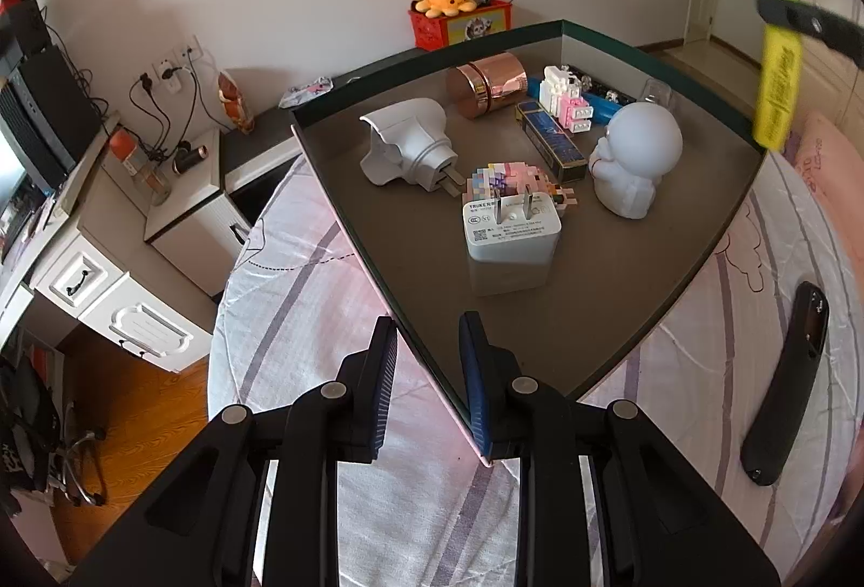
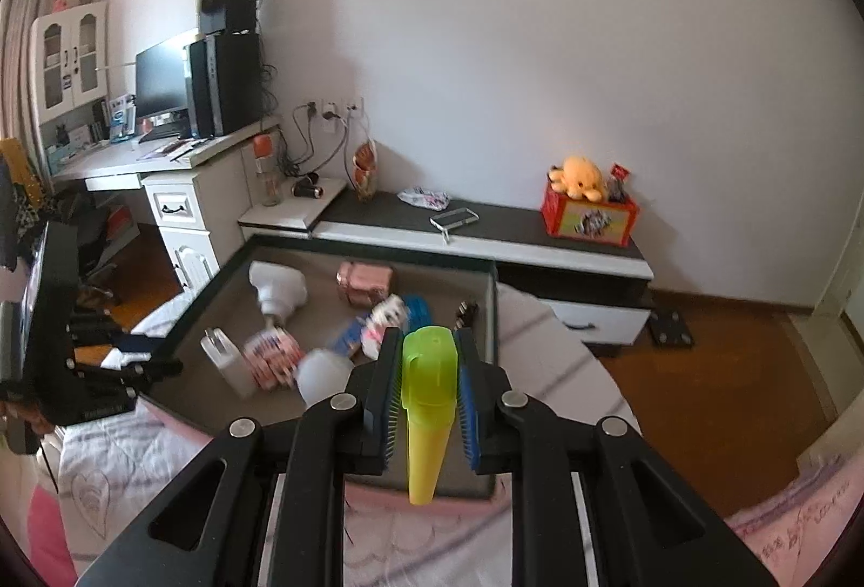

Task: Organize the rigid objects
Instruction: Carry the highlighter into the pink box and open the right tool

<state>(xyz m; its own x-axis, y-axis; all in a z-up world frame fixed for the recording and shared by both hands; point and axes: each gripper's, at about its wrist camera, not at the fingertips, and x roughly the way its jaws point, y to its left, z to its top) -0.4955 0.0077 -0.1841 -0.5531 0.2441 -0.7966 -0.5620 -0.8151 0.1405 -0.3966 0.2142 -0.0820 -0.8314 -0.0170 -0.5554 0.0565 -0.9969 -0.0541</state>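
A dark shallow box (image 1: 621, 295) lies on the bed and holds a white charger (image 1: 510, 241), a white plug adapter (image 1: 407, 144), a white astronaut figure (image 1: 634, 160), a rose-gold cylinder (image 1: 486, 82), block figures (image 1: 567, 101) and a blue box (image 1: 551, 141). My left gripper (image 1: 429, 376) straddles the box's near wall, one finger each side, jaws close around it. My right gripper (image 2: 429, 387) is shut on a yellow-green highlighter (image 2: 429, 403) and holds it above the box (image 2: 216, 295); it also shows in the left wrist view (image 1: 777, 95).
A black remote-like bar (image 1: 788, 387) lies on the pink-striped bedsheet at the right. A low dark cabinet (image 2: 486, 220) with a red toy box (image 2: 588, 209) stands by the wall. A desk with a monitor (image 2: 162, 85) is at the left.
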